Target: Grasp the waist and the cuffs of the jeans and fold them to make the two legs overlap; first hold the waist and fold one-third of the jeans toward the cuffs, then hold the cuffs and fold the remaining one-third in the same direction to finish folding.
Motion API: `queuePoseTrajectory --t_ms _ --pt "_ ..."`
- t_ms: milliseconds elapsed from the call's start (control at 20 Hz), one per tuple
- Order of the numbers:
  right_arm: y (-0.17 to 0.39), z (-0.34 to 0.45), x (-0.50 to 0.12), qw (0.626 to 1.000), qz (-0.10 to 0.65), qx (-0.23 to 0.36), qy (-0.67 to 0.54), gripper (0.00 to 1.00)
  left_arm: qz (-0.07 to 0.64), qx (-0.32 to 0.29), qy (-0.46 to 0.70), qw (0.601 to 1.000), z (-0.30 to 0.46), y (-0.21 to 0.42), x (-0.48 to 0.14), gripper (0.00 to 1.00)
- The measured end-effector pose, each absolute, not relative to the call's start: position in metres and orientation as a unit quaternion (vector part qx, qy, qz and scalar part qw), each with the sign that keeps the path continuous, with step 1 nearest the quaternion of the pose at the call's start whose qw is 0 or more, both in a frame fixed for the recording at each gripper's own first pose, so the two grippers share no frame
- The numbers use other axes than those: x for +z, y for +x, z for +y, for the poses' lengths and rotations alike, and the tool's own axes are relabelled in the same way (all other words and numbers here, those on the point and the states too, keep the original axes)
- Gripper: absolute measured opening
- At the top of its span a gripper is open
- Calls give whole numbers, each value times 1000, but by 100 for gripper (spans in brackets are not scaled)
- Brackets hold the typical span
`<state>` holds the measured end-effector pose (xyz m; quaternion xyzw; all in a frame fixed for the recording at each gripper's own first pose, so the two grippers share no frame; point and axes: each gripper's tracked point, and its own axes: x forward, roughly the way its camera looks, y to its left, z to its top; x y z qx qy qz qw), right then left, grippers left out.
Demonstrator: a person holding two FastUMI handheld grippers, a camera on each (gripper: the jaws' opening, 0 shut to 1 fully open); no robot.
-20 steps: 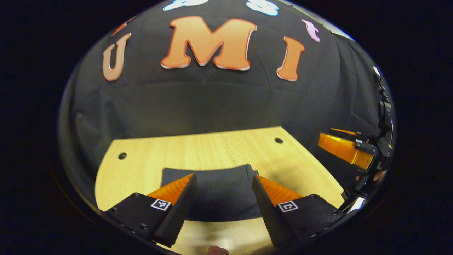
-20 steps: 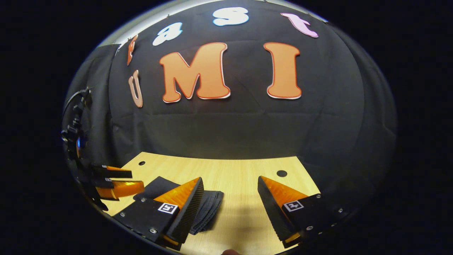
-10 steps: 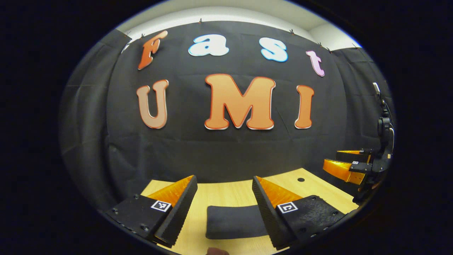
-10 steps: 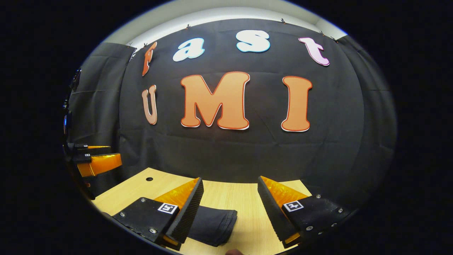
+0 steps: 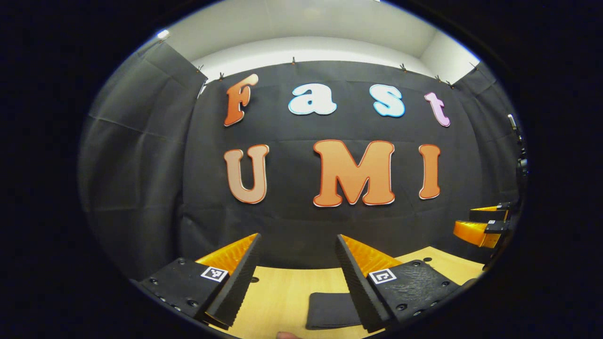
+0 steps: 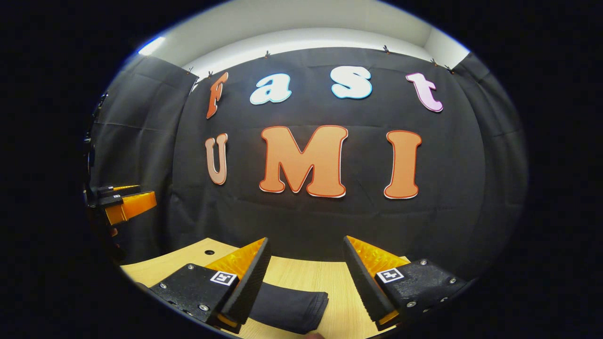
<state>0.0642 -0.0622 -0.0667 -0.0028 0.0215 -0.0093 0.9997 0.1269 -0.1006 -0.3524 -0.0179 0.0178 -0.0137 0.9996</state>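
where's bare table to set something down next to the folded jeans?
Free: table between the folded jeans and the wall, and to their right under the right gripper. Left gripper view: bare strip left of them. Crowded: nowhere.

Wooden table (image 5: pixel 282 294), holes; black cloth wall (image 6: pixel 301 216).

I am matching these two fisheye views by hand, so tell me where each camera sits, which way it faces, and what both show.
Left gripper view: rides on the left gripper, facing the booth wall over the table; its own open fingers frame the folded jeans, with the right gripper off to the right.
Right gripper view: rides on the right gripper, also facing the wall; its open fingers show, the left gripper far left.
Shared: the wooden table, the folded jeans and both grippers.
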Motion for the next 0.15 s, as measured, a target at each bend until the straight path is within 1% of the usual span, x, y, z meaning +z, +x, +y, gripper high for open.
queuePoseTrajectory --t_ms 50,100,150 --pt "61 -61 -68 1000 22 -9 -2 92 17 -12 -23 1000 -100 127 -350 93" --pt "60 -60 -70 1000 24 -11 -1 92 18 -13 -27 999 -103 126 -349 88" --pt "58 -58 -70 1000 25 -12 2 92 14 -15 -26 999 -100 125 -347 93"
